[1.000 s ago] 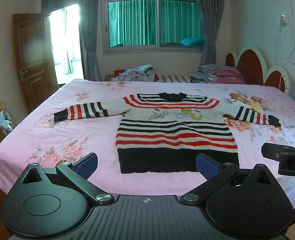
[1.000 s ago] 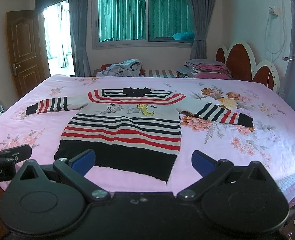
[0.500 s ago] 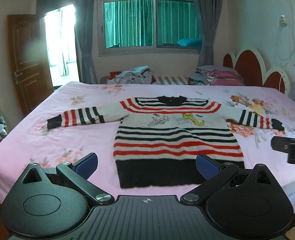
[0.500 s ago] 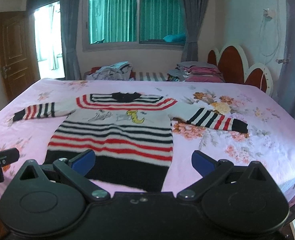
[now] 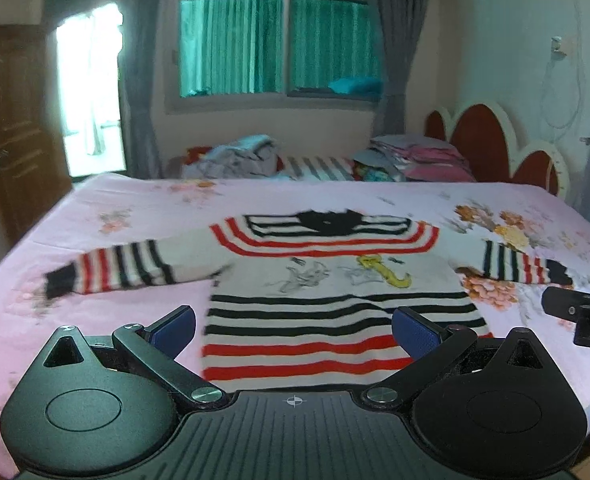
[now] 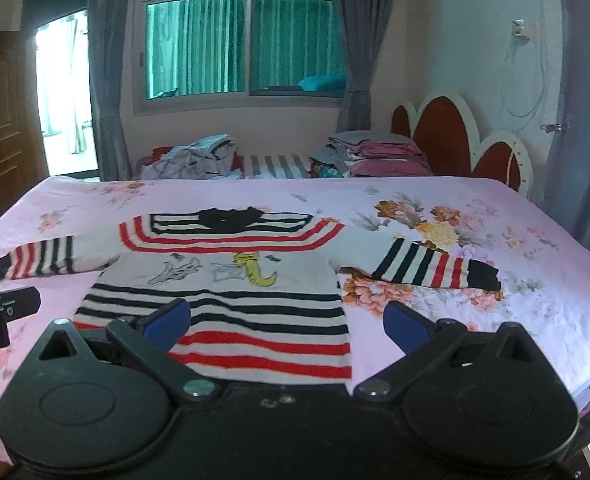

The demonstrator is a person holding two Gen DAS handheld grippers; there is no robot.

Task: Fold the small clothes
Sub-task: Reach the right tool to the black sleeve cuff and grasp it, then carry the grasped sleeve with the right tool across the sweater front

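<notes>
I see the striped sweater (image 5: 335, 300) lying flat mid-frame on the pink bed (image 5: 95, 320), sleeves spread. My left hand-held gripper (image 5: 293, 330) and right hand-held gripper (image 6: 287, 320) both gape wide, holding nothing, above its lower part.

Left gripper (image 5: 294, 330) and right gripper (image 6: 286, 322) hover level, fingers spread wide.

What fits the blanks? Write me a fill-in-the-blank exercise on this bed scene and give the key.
1. The striped sweater lies flat on the bed with both sleeves spread ____.
2. The left gripper and the right gripper both have their jaws ____.
3. The small cartoon figure on the sweater's chest is coloured ____.
4. The sheet on the bed is mostly ____ with flowers.

Missing words: out; open; yellow; pink
</notes>
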